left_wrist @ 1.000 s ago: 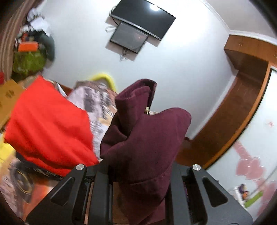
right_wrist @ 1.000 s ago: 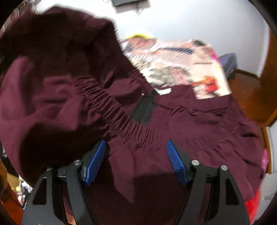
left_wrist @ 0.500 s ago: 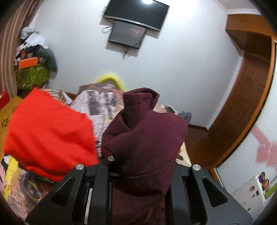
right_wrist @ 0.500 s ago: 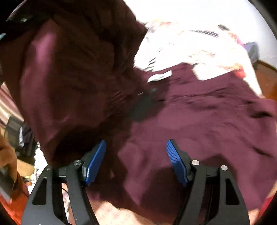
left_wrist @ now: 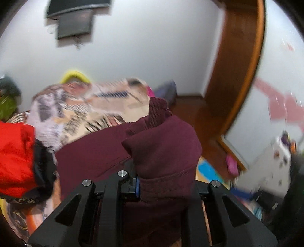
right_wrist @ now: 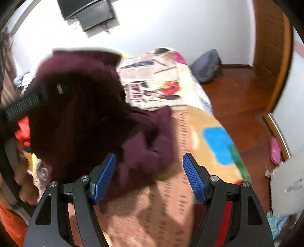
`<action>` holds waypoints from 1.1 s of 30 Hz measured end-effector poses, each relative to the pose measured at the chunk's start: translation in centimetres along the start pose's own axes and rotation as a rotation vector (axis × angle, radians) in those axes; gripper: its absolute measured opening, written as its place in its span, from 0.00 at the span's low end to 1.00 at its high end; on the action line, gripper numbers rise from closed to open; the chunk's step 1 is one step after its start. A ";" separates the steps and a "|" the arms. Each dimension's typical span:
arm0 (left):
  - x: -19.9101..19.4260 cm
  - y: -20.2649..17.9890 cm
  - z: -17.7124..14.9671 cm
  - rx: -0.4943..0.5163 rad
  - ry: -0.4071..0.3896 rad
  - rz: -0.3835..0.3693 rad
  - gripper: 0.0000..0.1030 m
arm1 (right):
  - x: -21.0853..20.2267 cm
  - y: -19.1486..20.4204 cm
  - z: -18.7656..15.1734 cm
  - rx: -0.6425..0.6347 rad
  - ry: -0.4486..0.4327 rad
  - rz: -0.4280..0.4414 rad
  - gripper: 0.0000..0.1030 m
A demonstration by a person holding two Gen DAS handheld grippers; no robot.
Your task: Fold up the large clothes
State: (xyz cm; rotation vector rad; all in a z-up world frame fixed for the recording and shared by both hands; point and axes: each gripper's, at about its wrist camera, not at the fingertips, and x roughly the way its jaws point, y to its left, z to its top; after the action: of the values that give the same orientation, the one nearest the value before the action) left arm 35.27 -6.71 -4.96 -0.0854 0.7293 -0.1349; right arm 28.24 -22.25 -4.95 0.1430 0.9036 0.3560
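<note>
A large maroon garment (left_wrist: 167, 144) is bunched between my left gripper's jaws (left_wrist: 163, 182); the gripper is shut on it and the cloth hides the fingertips. The rest trails down onto the bed. In the right wrist view the same maroon garment (right_wrist: 85, 106) hangs lifted at the left, with a black zipper strip (right_wrist: 24, 104) at its edge, and its lower part lies on the bed. My right gripper (right_wrist: 150, 178) is open and empty, its blue pads (right_wrist: 193, 178) just above the garment's lower edge and the bedspread.
A patterned bedspread (right_wrist: 199, 133) covers the bed. A red garment (left_wrist: 15, 157) lies at the left. A TV (right_wrist: 87, 11) hangs on the far wall. A wooden door (right_wrist: 271, 57) and wood floor (right_wrist: 237, 106) are at the right, with a dark bag (right_wrist: 207, 66) and a pink slipper (right_wrist: 275, 152).
The left gripper has swung right and lower with the maroon cloth. The right view has shifted right; the garment now fills only its left side, and the open right gripper is over the bedspread.
</note>
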 end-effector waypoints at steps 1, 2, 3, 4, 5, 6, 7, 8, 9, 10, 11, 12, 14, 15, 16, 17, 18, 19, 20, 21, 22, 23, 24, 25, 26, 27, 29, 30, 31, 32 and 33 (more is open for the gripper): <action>0.6 -0.8 -0.7 0.021 0.025 -0.006 0.15 | -0.2 -0.6 -0.3 0.010 0.001 -0.008 0.67; 1.3 -1.6 -1.7 0.046 0.062 -0.016 0.16 | -0.4 -1.0 -0.4 0.018 0.001 -0.014 0.67; 1.7 -2.2 -2.7 0.066 0.093 -0.027 0.17 | -0.6 -1.5 -0.8 0.026 0.001 -0.024 0.67; 1.8 -2.7 -3.4 0.079 0.110 -0.033 0.18 | -0.8 -1.9 -1.0 0.032 0.002 -0.031 0.67; 2.0 -3.0 -4.1 0.099 0.127 -0.037 0.19 | -1.0 -2.2 -1.2 0.035 0.002 -0.037 0.67; 2.1 -3.4 -4.9 0.129 0.143 -0.032 0.22 | -1.3 -2.5 -1.4 0.037 0.002 -0.041 0.67; 2.0 -3.8 -5.2 0.146 0.151 -0.025 0.27 | -1.5 -2.7 -1.5 0.038 0.002 -0.045 0.67; 1.9 -4.1 -5.7 0.165 0.164 -0.023 0.30 | -1.8 -2.9 -1.5 0.039 0.001 -0.047 0.67; 1.8 -4.2 -6.0 0.178 0.184 -0.032 0.40 | -2.1 -2.9 -1.6 0.036 -0.001 -0.049 0.67; 1.7 -4.4 -6.2 0.185 0.199 -0.040 0.49 | -2.6 -2.8 -1.9 0.031 -0.016 -0.048 0.67; 1.3 -4.5 -6.4 0.198 0.214 -0.056 0.53 | -3.1 -3.0 -2.1 0.029 -0.025 -0.046 0.67; 0.7 -4.5 -6.5 0.211 0.213 -0.078 0.62 | -3.4 -2.9 -2.0 0.029 -0.036 -0.047 0.67; -0.6 -4.6 -6.8 0.230 0.196 -0.106 0.75 | -4.3 -3.1 -2.0 0.028 -0.047 -0.045 0.67; -1.7 -4.7 -6.9 0.242 0.177 -0.106 0.81 | -4.5 -3.0 -1.7 0.025 -0.058 -0.039 0.67; -2.2 -4.7 -7.0 0.252 0.162 -0.100 0.84 | -4.9 -2.7 -1.5 0.019 -0.071 -0.033 0.67; -3.1 -4.5 -7.0 0.264 0.137 -0.091 0.86 | -5.3 -2.4 -1.5 0.013 -0.079 -0.030 0.67; -4.3 -4.2 -6.9 0.275 0.108 -0.080 0.87 | -5.5 -2.1 -1.3 0.001 -0.092 -0.024 0.67; -4.9 -3.8 -6.8 0.278 0.090 -0.073 0.90 | -5.7 -1.6 -1.0 -0.015 -0.105 -0.017 0.67; -5.9 -3.2 -6.6 0.279 0.064 -0.057 0.92 | -5.7 -1.0 -0.9 -0.025 -0.113 -0.013 0.67; -6.4 -2.6 -6.4 0.276 0.046 -0.044 0.95 | -6.0 -0.2 -0.5 -0.047 -0.126 -0.002 0.67; -7.2 -1.7 -6.1 0.267 0.026 -0.025 0.96 | -6.0 0.5 -0.2 -0.063 -0.134 0.009 0.67; -7.8 -0.5 -5.9 0.251 0.011 -0.004 0.96 | -6.0 0.9 -0.1 -0.075 -0.138 0.018 0.67; -8.3 0.7 -5.6 0.231 0.003 0.016 0.96 | -6.0 1.8 0.4 -0.097 -0.142 0.034 0.67; -8.4 1.7 -5.4 0.216 0.000 0.030 0.97 | -5.9 2.5 0.7 -0.113 -0.145 0.046 0.67; -8.7 3.1 -5.2 0.195 -0.006 0.056 0.97 | -5.7 2.9 0.9 -0.123 -0.146 0.056 0.68; -8.7 4.6 -5.0 0.172 -0.008 0.086 0.97 | -5.4 3.7 1.2 -0.141 -0.144 0.073 0.69; -8.5 6.8 -4.8 0.132 0.003 0.126 0.97 | -4.7 5.1 1.6 -0.174 -0.138 0.096 0.71; -8.2 8.0 -4.8 0.108 0.014 0.139 0.97 | -4.0 5.7 1.8 -0.190 -0.131 0.100 0.71; -7.8 9.4 -5.0 0.077 0.028 0.151 0.97 | -3.4 6.3 1.9 -0.206 -0.121 0.099 0.71; -7.3 10.4 -5.2 0.056 0.042 0.163 0.97 | -2.9 6.6 1.9 -0.218 -0.113 0.098 0.71; -6.7 11.4 -5.6 0.032 0.064 0.178 0.97 | -2.0 7.1 2.0 -0.240 -0.094 0.097 0.71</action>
State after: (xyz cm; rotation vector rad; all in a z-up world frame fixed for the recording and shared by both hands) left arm 27.71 5.41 -6.13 0.0148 0.7946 0.0205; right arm 26.97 -16.25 -0.36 -0.0176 0.7560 0.5400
